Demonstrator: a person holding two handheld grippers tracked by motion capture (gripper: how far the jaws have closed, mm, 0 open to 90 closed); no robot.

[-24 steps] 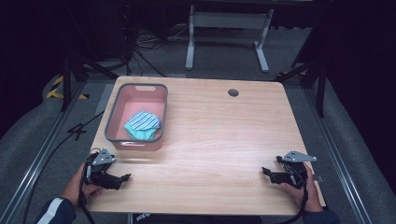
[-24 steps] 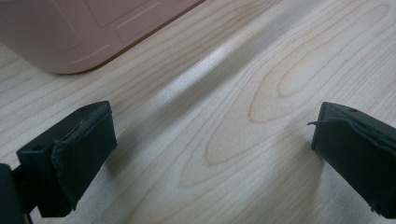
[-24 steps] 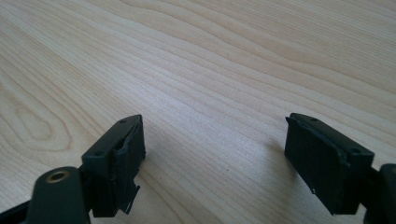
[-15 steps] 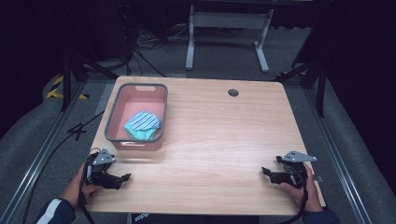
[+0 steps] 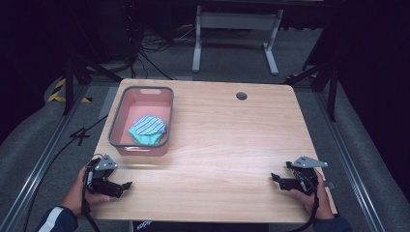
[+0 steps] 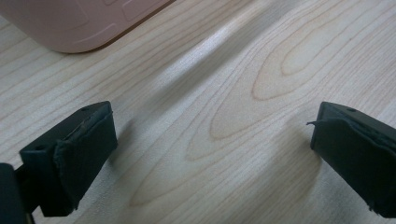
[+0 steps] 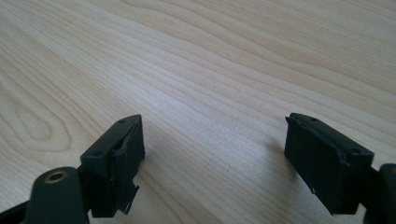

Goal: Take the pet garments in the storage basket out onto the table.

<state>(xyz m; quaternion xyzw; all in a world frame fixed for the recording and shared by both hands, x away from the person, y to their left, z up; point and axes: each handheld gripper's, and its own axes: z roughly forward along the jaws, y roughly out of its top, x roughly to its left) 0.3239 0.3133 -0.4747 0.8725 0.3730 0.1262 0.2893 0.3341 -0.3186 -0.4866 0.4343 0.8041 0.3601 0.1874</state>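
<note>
Both grippers are resting low at the near edge of the table (image 5: 232,140), well apart from each other. The left gripper (image 5: 126,184) is sitting at the near-left corner w/ its jaws standing wide apart and nothing btwn them; in the left gripper view (image 6: 210,140) bare wood is showing in the gap. The right gripper (image 5: 274,178) is lying at the near-right corner, jaws likewise spread and holding nothing (bare wood grain is showing btwn them in the right gripper view (image 7: 212,154)).

The nearest thing to the left gripper is the pink basket (image 5: 116,126), sitting on the left half of the table, just beyond that gripper; its pink corner is peeking in at the top left of the left gripper view (image 6: 70,23). Its long axis is running from the near edge toward the far edge, w/ a handle slot at each short end. Inside, toward the near end, a bundled cloth (image 5: 147,128) is lying: striped blue-white on top, teal underneath, long axis running roughly left-right.

The tabletop is light wood w/ visible grain and a round cable hole (image 5: 241,95) near the far edge. The room around is dark: grey carpet, black cables trailing on the floor, a white stand frame (image 5: 232,29) beyond the table, yellow-black hazard tape (image 5: 60,89) at far left.
</note>
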